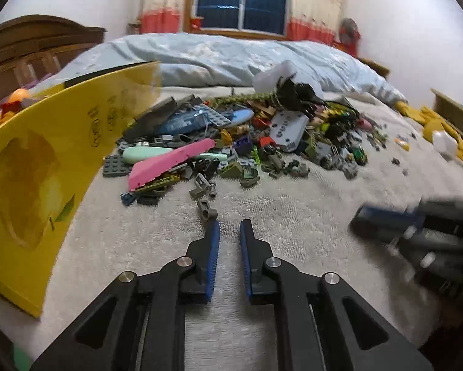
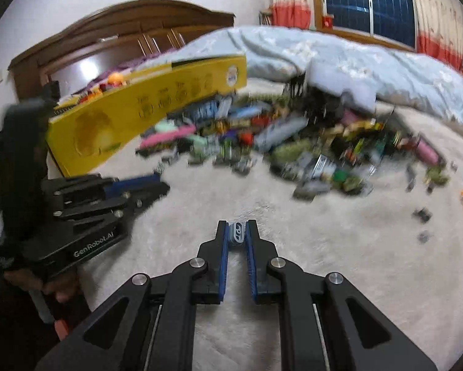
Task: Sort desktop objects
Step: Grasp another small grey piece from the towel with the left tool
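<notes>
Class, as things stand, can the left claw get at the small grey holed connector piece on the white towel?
Probably yes: the grey connector piece lies just beyond the left claw, nothing between.

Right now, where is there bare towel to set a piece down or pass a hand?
Bare towel lies in front of the brick pile, between the yellow box and the right gripper, around the left gripper. One grey connector sits at its tip. Crowded: the pile itself and the loose bits scattered beside it.

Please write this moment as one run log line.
left tongs: nearly closed, empty | right tongs: gripping small grey brick | brick pile: unsorted
</notes>
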